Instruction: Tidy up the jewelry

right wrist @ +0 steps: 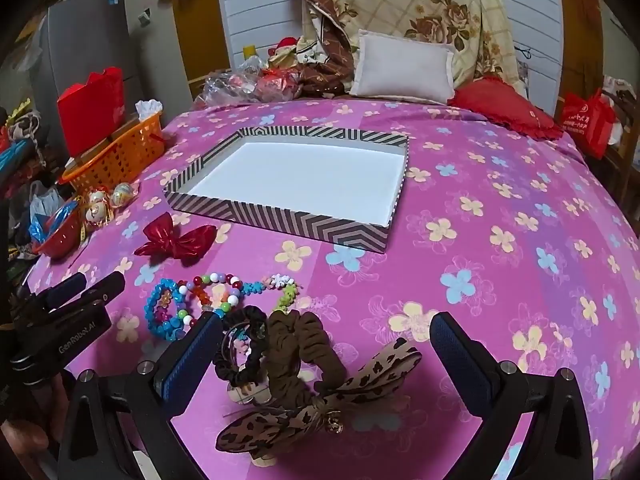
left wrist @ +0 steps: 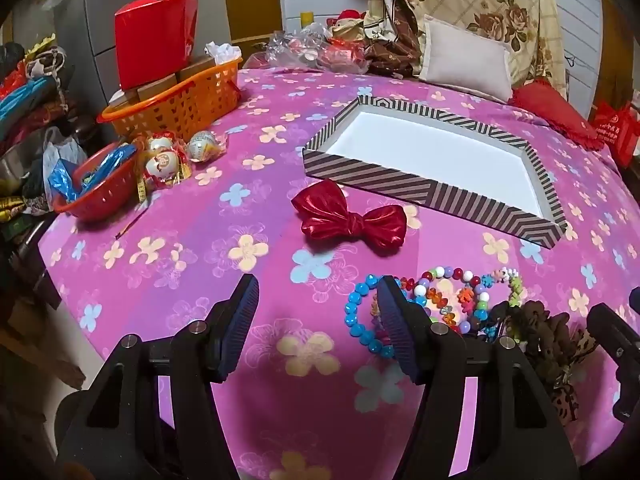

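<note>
Jewelry pile is lying at the near end of the pink floral bedspread [right wrist: 500,208]. Right gripper [right wrist: 326,330], jaws standing wide apart with nothing clamped, is hovering over the brown scrunchie [right wrist: 308,340] and leopard bow [right wrist: 360,380], both sitting between its fingers. Left gripper [left wrist: 316,308], jaws parted and empty, is hanging with the blue bead bracelet [left wrist: 360,316] just past its right finger. Beyond both, the red bow [left wrist: 348,216], then the striped tray [right wrist: 280,220], empty. Right hand looks nearer the hair pieces.
</note>
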Demonstrator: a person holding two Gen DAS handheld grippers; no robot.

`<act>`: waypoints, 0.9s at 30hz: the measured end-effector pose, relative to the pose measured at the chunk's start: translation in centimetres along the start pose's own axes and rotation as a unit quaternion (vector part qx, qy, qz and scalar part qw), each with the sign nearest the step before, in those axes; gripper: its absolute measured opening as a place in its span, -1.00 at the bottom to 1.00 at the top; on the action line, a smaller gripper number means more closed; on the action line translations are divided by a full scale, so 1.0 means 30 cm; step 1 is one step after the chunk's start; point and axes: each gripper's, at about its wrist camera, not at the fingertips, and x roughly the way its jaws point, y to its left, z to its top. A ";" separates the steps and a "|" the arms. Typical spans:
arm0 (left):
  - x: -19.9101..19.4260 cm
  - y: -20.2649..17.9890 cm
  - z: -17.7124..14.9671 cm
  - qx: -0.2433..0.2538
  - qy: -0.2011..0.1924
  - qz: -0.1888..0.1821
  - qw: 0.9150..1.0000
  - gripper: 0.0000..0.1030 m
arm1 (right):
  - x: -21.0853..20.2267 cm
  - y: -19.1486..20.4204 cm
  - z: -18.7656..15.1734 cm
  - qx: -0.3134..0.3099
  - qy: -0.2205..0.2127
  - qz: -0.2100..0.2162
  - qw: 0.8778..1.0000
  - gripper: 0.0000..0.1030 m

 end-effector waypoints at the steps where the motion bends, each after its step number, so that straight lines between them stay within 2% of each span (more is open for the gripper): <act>1: 0.001 0.002 0.001 -0.002 0.002 -0.001 1.000 0.20 | 0.001 -0.002 -0.003 0.000 0.001 -0.001 1.000 1.00; 18: 0.013 0.004 -0.005 -0.004 0.008 -0.007 1.000 0.20 | 0.011 0.007 0.000 -0.009 0.008 -0.014 1.000 1.00; 27: 0.014 -0.001 -0.010 -0.006 0.010 -0.011 1.000 0.20 | 0.009 0.008 -0.006 -0.004 0.002 -0.005 1.000 1.00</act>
